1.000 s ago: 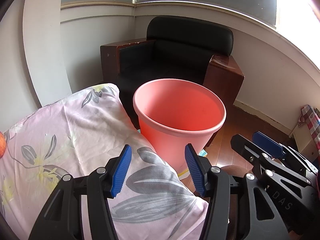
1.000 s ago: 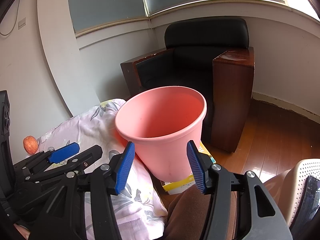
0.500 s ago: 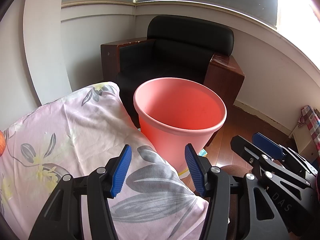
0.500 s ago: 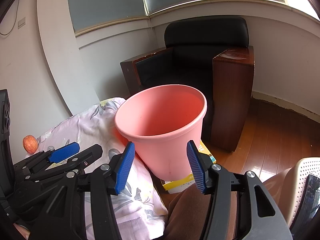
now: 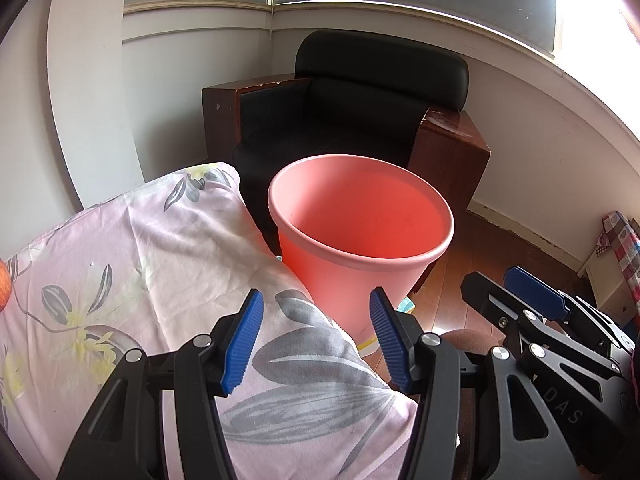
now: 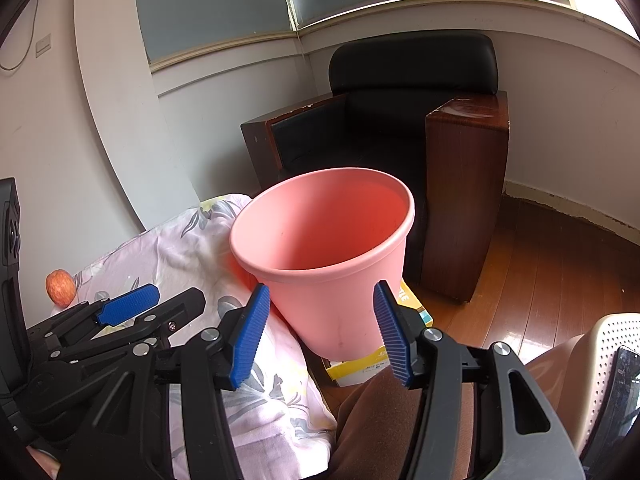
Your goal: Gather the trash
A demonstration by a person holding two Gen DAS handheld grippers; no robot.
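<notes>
1. The left claw (image 5: pixel 316 338) hangs over the near corner of a floral bedsheet (image 5: pixel 132 264), its blue pads well apart and with nothing between them; it points down toward the foot of the pink bin (image 5: pixel 360 236).
2. The right claw (image 6: pixel 318 336) sits just beside the left one, also spread wide and gripping nothing; in its own view the pads frame the lower wall of the bin without touching it.
3. The bin stands upright and open-mouthed right at the edge of the bed, between the bedsheet and a black armchair (image 6: pixel 400 120) with dark wooden arms; its base rests on a yellow box (image 6: pixel 368 364) that lies on the wooden floor (image 6: pixel 560 272); the part of its inside that shows is bare, and the bottom is hidden.
4. An apple (image 6: pixel 60 286) lies on the far left of the bedsheet, close to the wall and well apart from both claws; whether it counts as trash cannot be told.
5. A brown trouser leg (image 6: pixel 376 420) of the person shows under the right claw; a perforated beige chair (image 6: pixel 612 352) stands at the right edge.
</notes>
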